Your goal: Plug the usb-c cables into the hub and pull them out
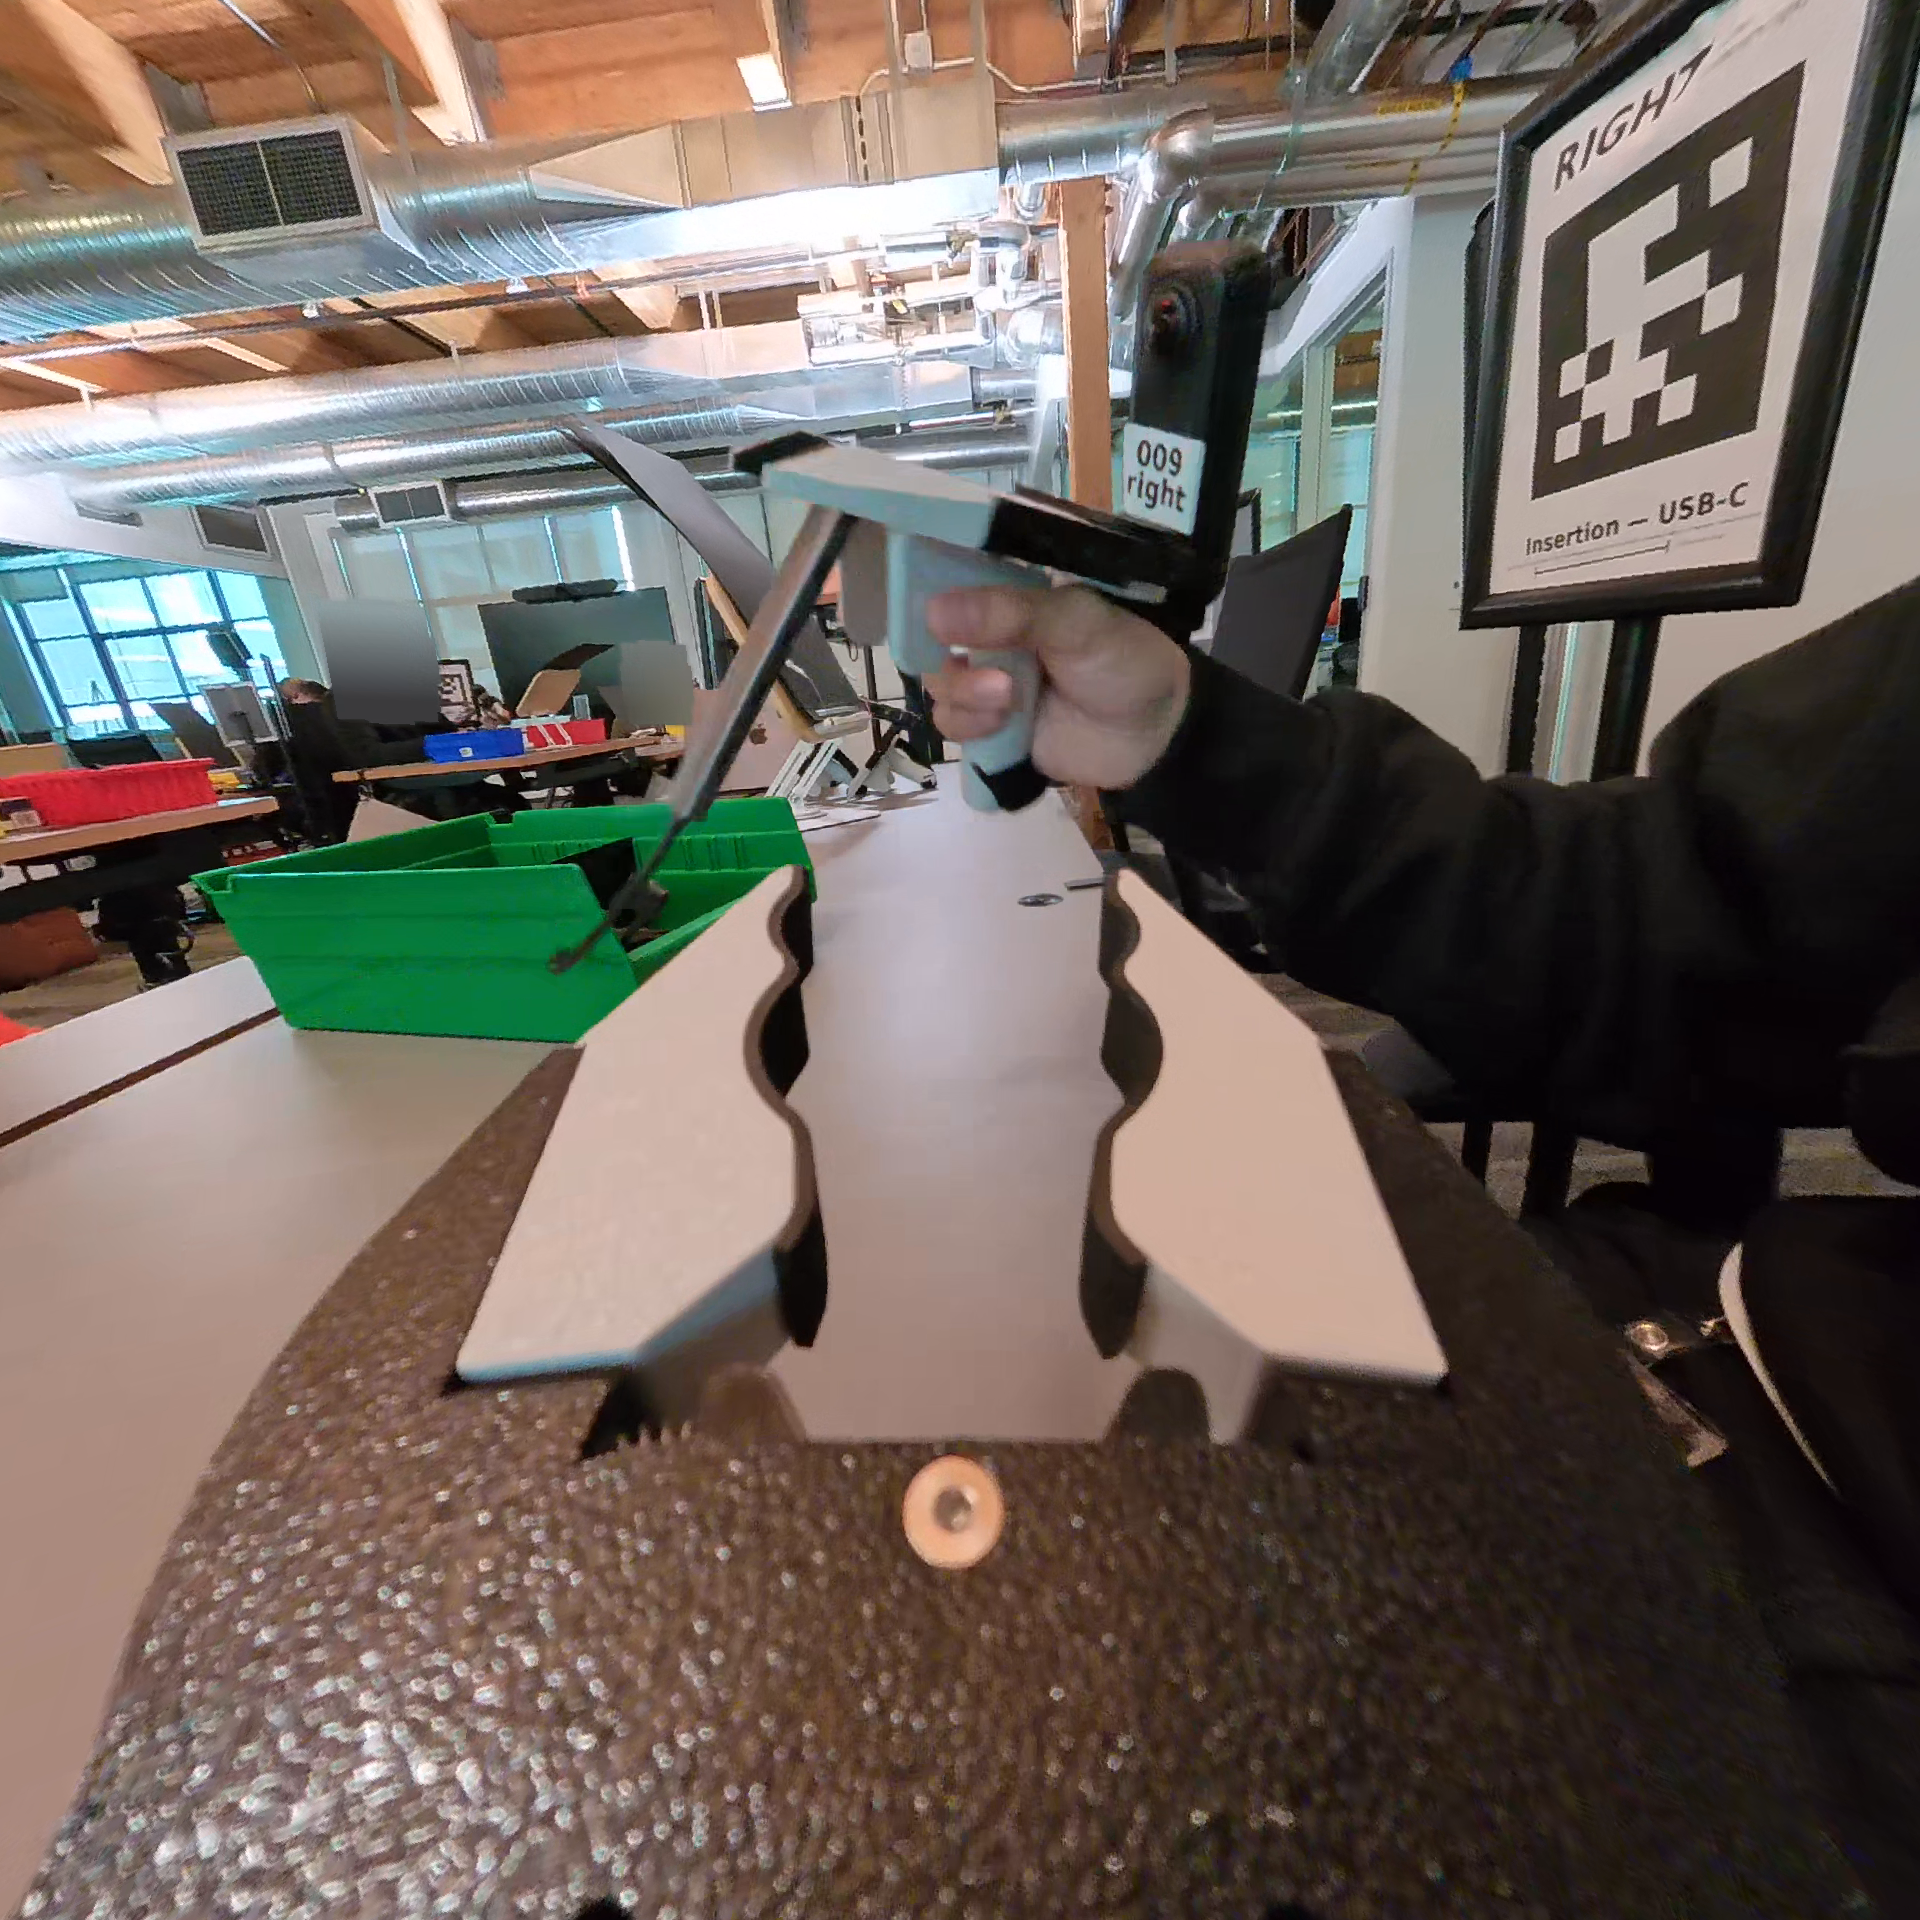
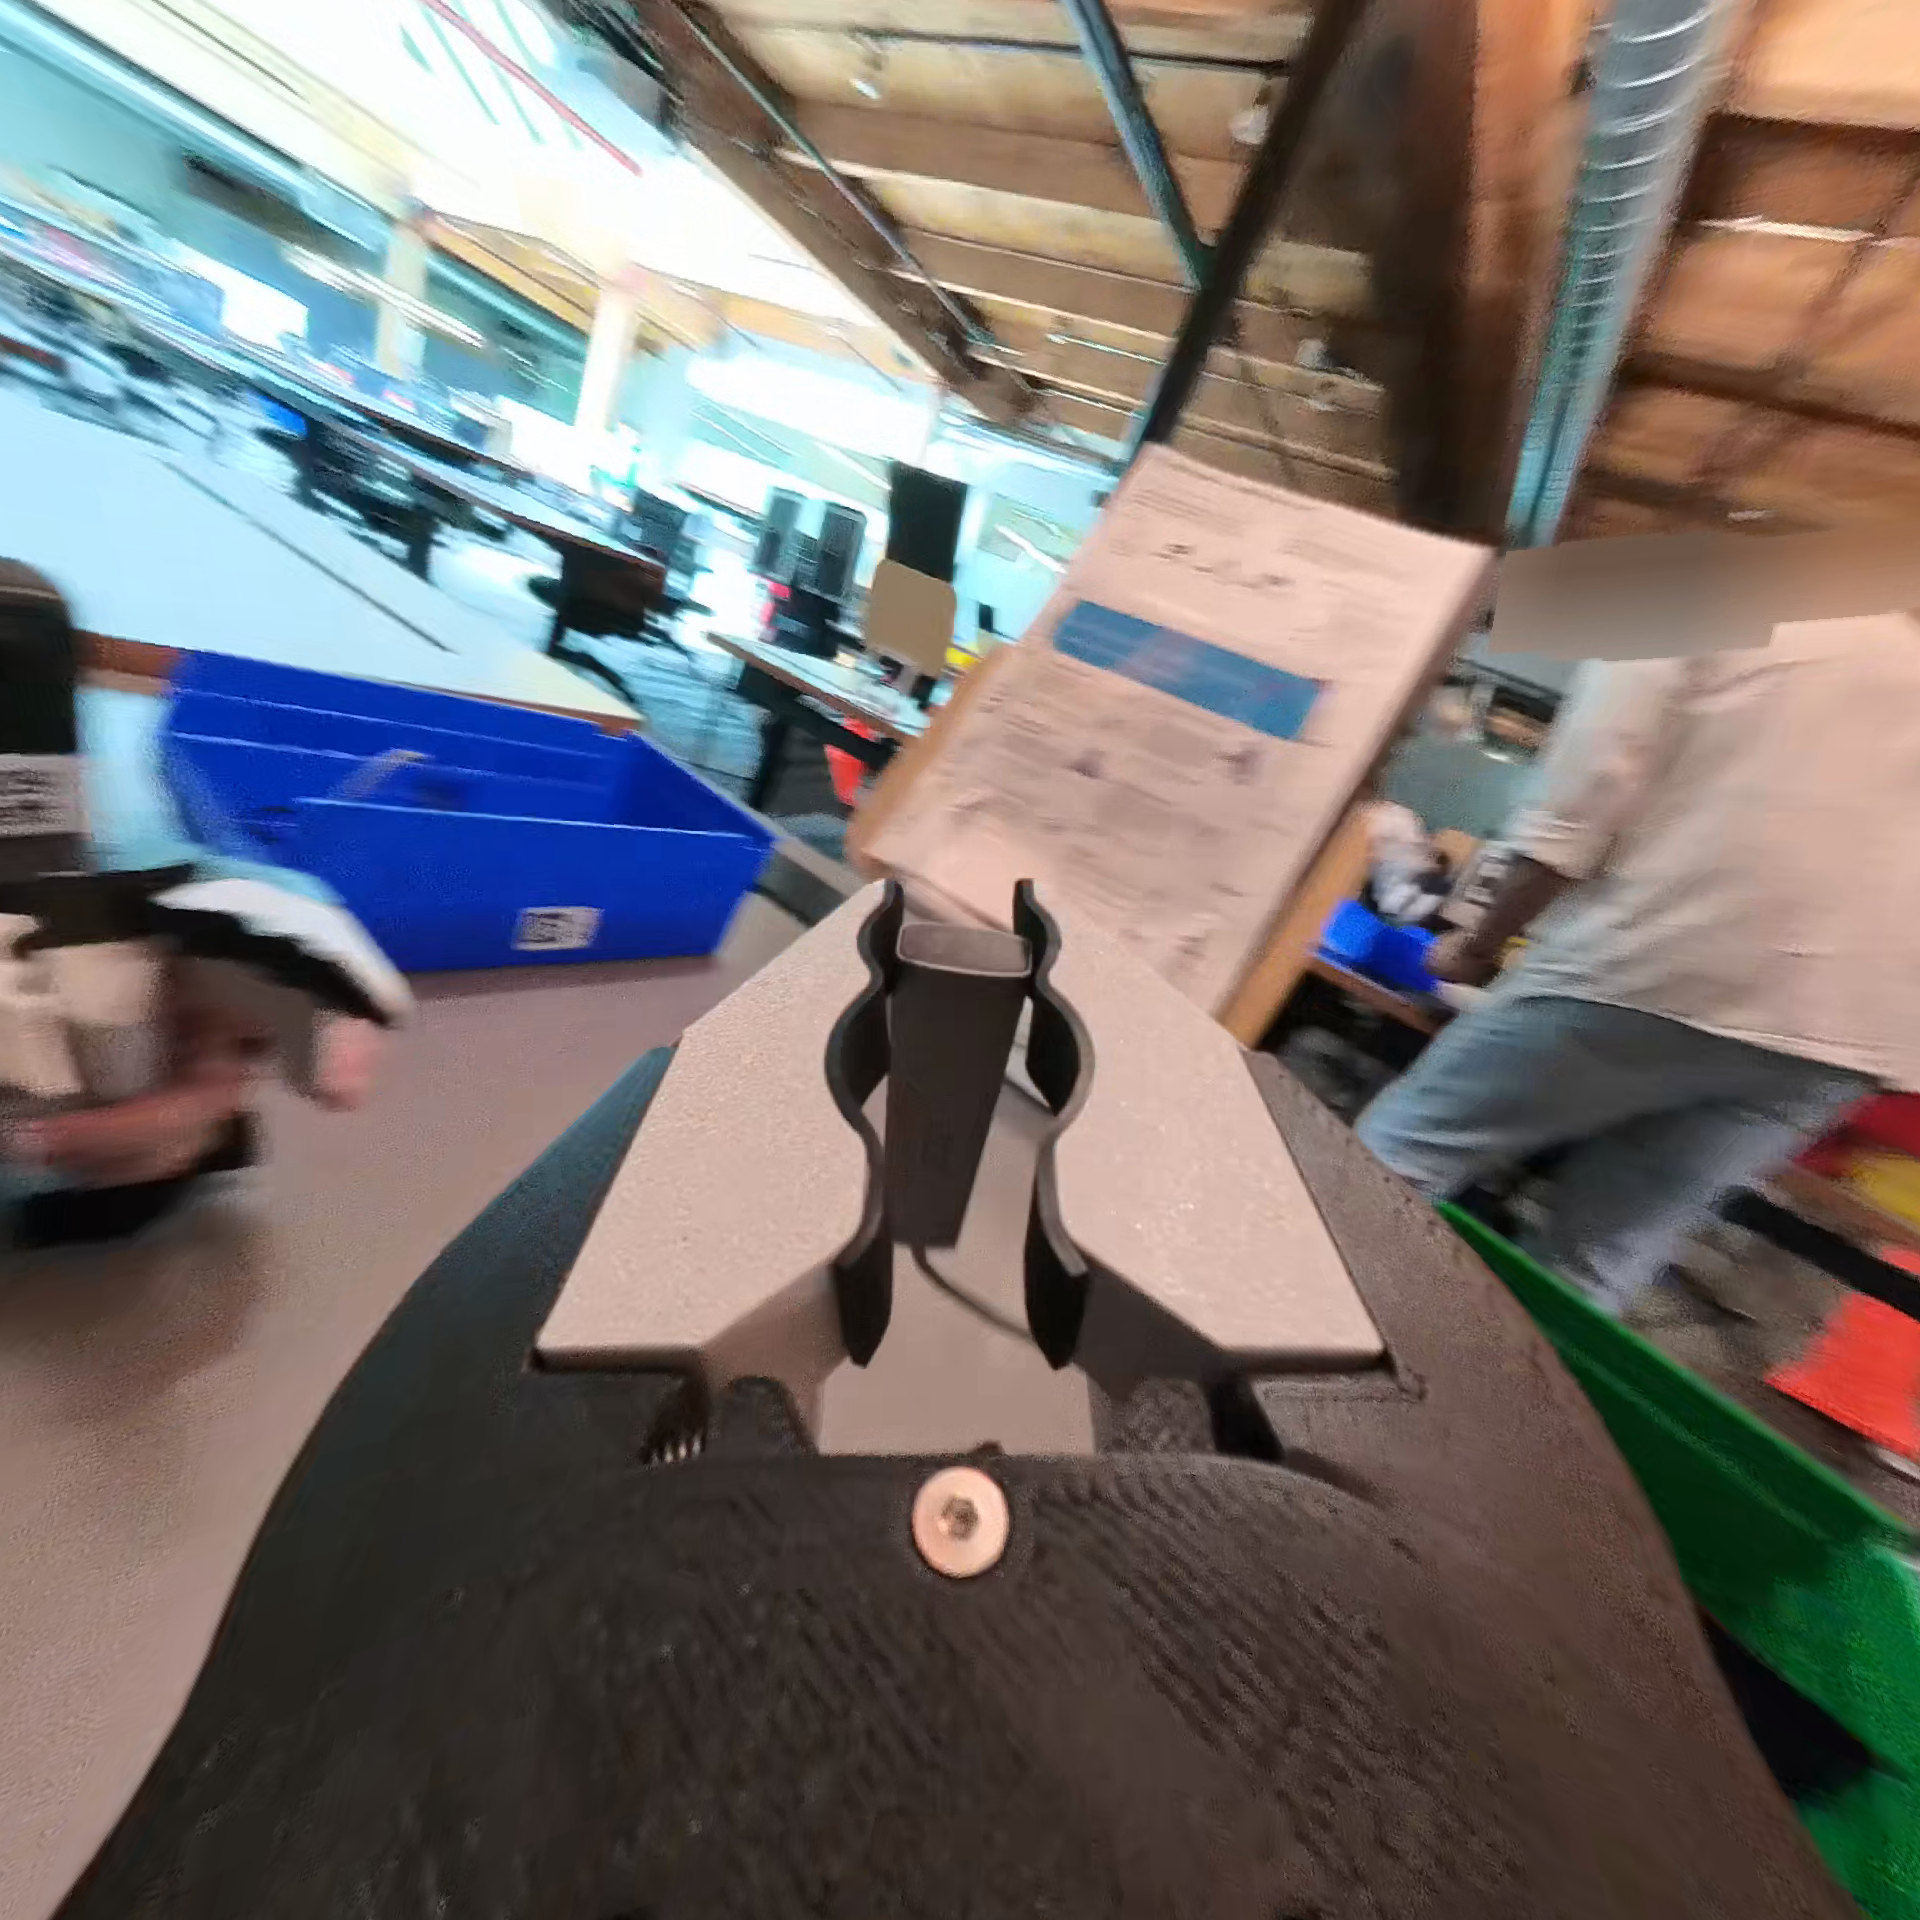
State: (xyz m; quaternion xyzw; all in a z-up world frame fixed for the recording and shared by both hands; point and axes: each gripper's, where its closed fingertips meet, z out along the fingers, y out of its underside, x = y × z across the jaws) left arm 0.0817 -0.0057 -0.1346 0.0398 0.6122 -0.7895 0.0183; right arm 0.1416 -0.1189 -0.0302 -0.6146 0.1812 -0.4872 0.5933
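Left tongs (image 1: pixel 951 904): standing wide open and gripping nothing, hovering over the bare counter (image 1: pixel 156 1247) just right of the green bin (image 1: pixel 416 935). Right tongs (image 2: pixel 956 899): closing on a slim dark bar, judged to be the hub (image 2: pixel 940 1081), and pinching it across its narrow sides near one end. Seen from the left wrist, the bar is slanting down from those tongs, with its free end hanging over the green bin's open top. A thin tail cable (image 1: pixel 592 940) is trailing from that lower end. The separate usb-c cables are not showing in either view; they may be lying inside the green bin, though this cannot be told.

Handling, as judged: the hub is looking light, rigid and smooth-skinned, so it is likely to pivot or slip in a grip this close to one end; holding nearer mid-body would be steadier while a plug is pushing against its ports. The tail cable is looking limp and should not be bearing load. A blue bin (image 2: pixel 520 862) is sitting well beyond the green bin.
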